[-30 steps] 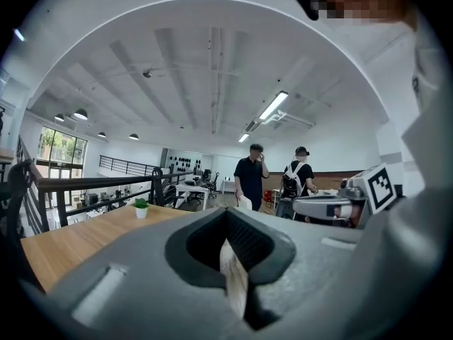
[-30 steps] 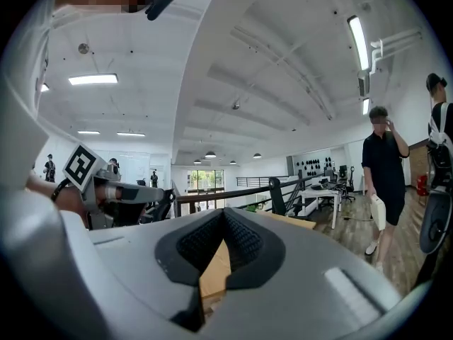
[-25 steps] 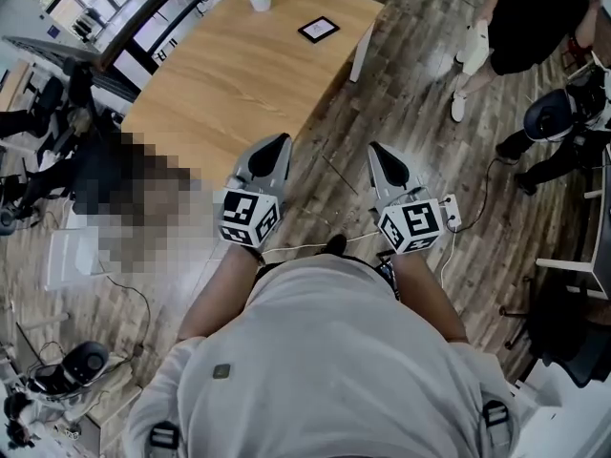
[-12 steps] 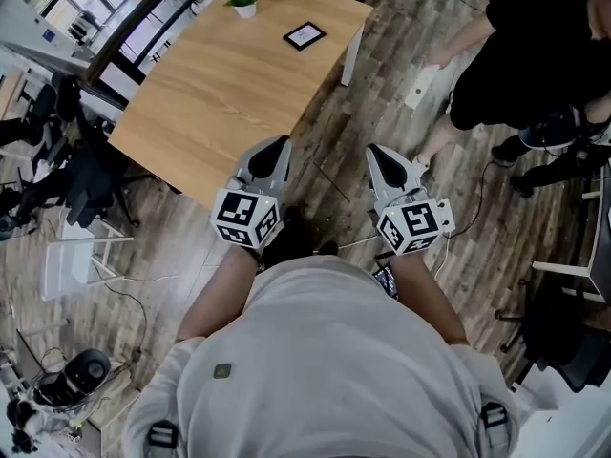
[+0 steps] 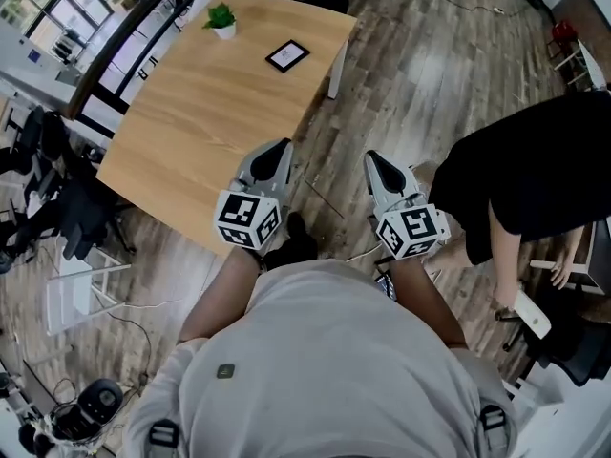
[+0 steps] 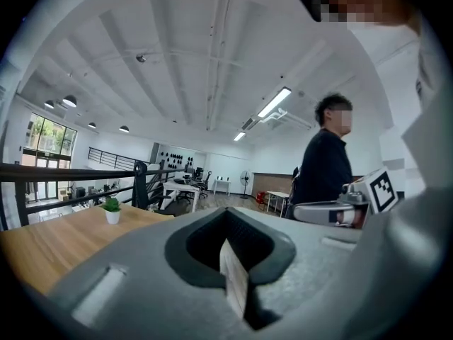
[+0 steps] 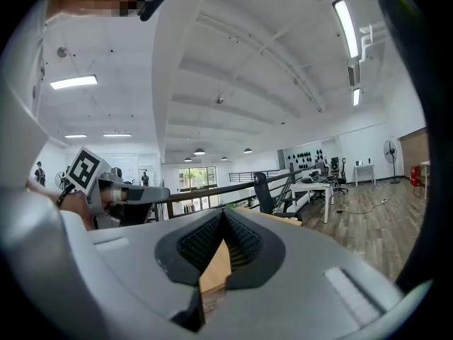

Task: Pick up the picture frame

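Observation:
The picture frame (image 5: 287, 55), small, dark-rimmed and with a white middle, lies flat on the far part of the wooden table (image 5: 200, 113), near its right edge. My left gripper (image 5: 277, 151) is shut and empty, held level over the table's near corner. Beside it my right gripper (image 5: 375, 160) is shut and empty too, over the floor just right of the table. Both stay well short of the frame. The left gripper view shows its closed jaws (image 6: 228, 250) and the table top (image 6: 42, 246). The right gripper view shows closed jaws (image 7: 218, 255). Neither gripper view shows the frame.
A small potted plant (image 5: 221, 19) stands at the table's far left corner, also in the left gripper view as the plant (image 6: 112, 210). A person in black (image 5: 535, 179) bends over close on my right. Office chairs (image 5: 67, 218) and cables lie left of the table.
The table and frame have slid down and left in the head view as both grippers advanced. The person in black moved from the upper right to close beside my right gripper.

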Action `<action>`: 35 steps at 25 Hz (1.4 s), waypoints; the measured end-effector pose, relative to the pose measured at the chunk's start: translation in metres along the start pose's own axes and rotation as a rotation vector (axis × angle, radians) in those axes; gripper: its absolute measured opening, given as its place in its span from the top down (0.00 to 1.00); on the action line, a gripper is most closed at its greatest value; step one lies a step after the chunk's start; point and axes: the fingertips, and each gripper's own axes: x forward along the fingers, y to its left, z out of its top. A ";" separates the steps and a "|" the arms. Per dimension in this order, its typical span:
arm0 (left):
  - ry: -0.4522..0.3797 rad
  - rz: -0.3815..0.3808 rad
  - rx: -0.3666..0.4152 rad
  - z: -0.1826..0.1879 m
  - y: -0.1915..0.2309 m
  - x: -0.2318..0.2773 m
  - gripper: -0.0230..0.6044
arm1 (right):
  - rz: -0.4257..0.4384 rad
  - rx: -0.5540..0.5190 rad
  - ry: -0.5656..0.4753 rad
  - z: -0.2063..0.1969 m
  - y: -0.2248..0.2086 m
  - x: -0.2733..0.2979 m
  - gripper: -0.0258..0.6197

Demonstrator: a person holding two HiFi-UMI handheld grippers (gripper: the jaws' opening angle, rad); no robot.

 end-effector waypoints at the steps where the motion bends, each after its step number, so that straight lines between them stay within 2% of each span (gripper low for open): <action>1: -0.003 -0.006 0.001 0.003 0.006 0.009 0.96 | -0.006 0.000 -0.001 0.002 -0.006 0.008 0.95; 11: -0.004 -0.055 0.018 0.035 0.078 0.081 0.96 | -0.032 0.004 -0.017 0.032 -0.039 0.109 0.95; 21: -0.013 -0.045 0.001 0.053 0.147 0.098 0.96 | 0.016 0.006 -0.011 0.046 -0.025 0.191 0.95; 29: -0.014 0.034 -0.026 0.056 0.189 0.090 0.96 | 0.126 0.008 -0.008 0.052 -0.004 0.245 0.95; 35: -0.029 0.120 -0.019 0.060 0.217 0.103 0.96 | 0.220 0.000 -0.013 0.055 -0.007 0.286 0.95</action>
